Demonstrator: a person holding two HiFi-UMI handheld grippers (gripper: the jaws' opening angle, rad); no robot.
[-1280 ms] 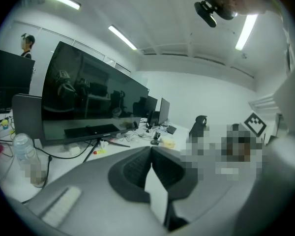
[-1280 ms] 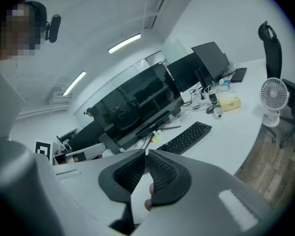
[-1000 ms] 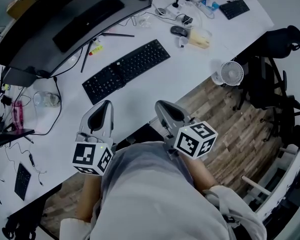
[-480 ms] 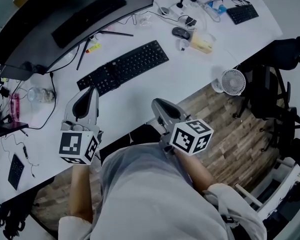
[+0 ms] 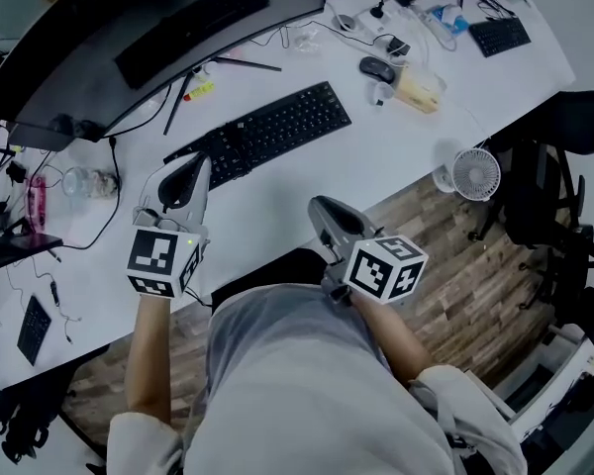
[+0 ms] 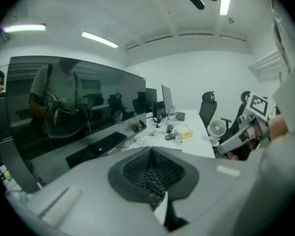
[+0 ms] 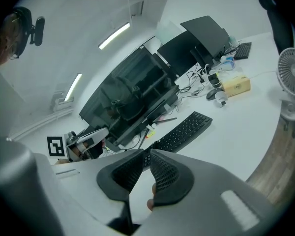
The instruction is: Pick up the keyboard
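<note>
Jaws on the left gripper (image 6: 150, 173) are pressed flat together with nothing caught in them. Those of the right gripper (image 7: 143, 168) stand a little apart and are opening, and the gap between them is empty.

In the head view the left gripper's tip hovers at the left end of the keyboard (image 5: 267, 132) — whether it touches cannot be told. The right gripper sits back at the near edge of the desk (image 5: 307, 186), well apart from the keys. The keyboard lies flat and at a slant on the white desk, in front of the curved monitor (image 5: 129, 38). A mouse (image 5: 378, 67) lies beyond its right end and a small fan (image 5: 473, 173) stands by the desk's edge.

The keyboard looks a slim, rigid slab of black plastic — probably light and unlikely to flex, but smooth and low, which leaves little to bite on from above. The best hold is likely one short end in each gripper, jaws over the thin edge; the left would have to open first. A cable, if it has one, might tug.
</note>
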